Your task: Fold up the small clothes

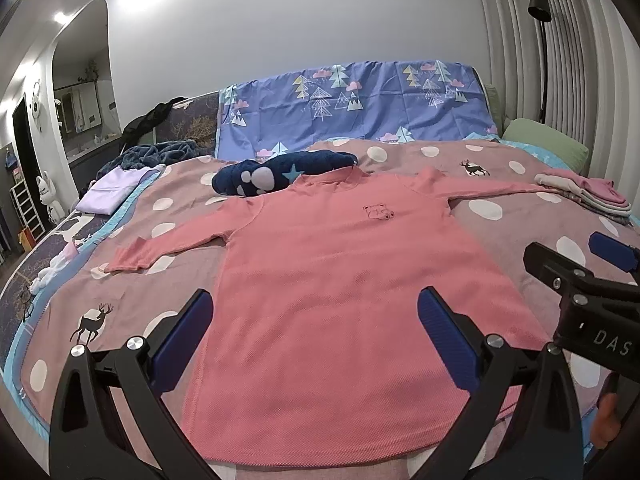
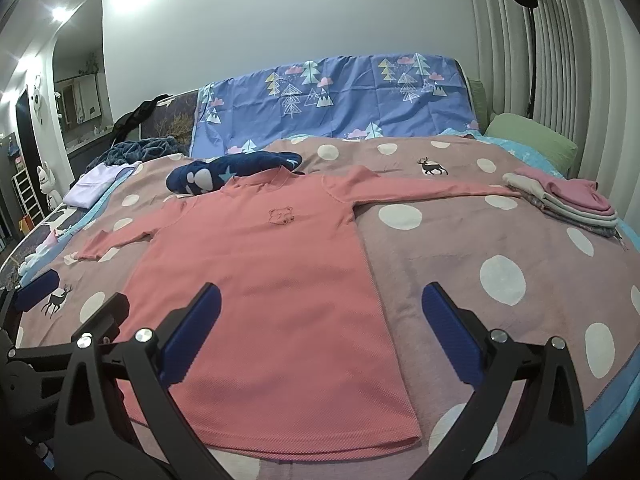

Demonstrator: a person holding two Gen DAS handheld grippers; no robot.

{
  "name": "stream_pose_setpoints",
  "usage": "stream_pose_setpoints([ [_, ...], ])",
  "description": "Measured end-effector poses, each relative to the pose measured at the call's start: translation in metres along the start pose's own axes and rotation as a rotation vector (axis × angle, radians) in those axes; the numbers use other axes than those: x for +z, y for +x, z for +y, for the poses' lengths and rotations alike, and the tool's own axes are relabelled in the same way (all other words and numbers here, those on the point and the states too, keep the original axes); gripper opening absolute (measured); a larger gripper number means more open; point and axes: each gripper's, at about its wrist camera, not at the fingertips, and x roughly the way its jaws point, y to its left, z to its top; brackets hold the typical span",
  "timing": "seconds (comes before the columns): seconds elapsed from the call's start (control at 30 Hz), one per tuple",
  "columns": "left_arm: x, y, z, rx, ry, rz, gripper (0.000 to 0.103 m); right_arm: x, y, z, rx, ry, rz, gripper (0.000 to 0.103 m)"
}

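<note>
A pink long-sleeved top (image 1: 332, 280) (image 2: 260, 280) lies flat, front up, on the spotted bedspread, both sleeves spread out and a small bear outline on the chest. My left gripper (image 1: 316, 312) hovers open over its lower part, blue pads wide apart with nothing between them. My right gripper (image 2: 322, 304) is open too, straddling the top's right hem edge. The right gripper (image 1: 576, 268) also shows at the right of the left wrist view, and the left gripper (image 2: 68, 304) at the left of the right wrist view.
A stack of folded clothes (image 2: 564, 200) (image 1: 584, 196) sits at the far right. A navy star-patterned garment (image 1: 280, 176) (image 2: 232, 170) lies behind the collar. A lilac folded item (image 1: 108, 192), a green pillow (image 2: 528, 136) and a blue tree-print sheet (image 1: 352, 108) border the bed.
</note>
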Motion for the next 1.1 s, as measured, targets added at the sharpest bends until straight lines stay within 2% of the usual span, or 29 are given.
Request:
stream_pose_setpoints([
  [1.1, -0.0048, 0.0076, 0.0064, 0.005, -0.022, 0.017, 0.102, -0.0023, 0.0005, -0.0059, -0.038, 0.015, -0.028, 0.101],
])
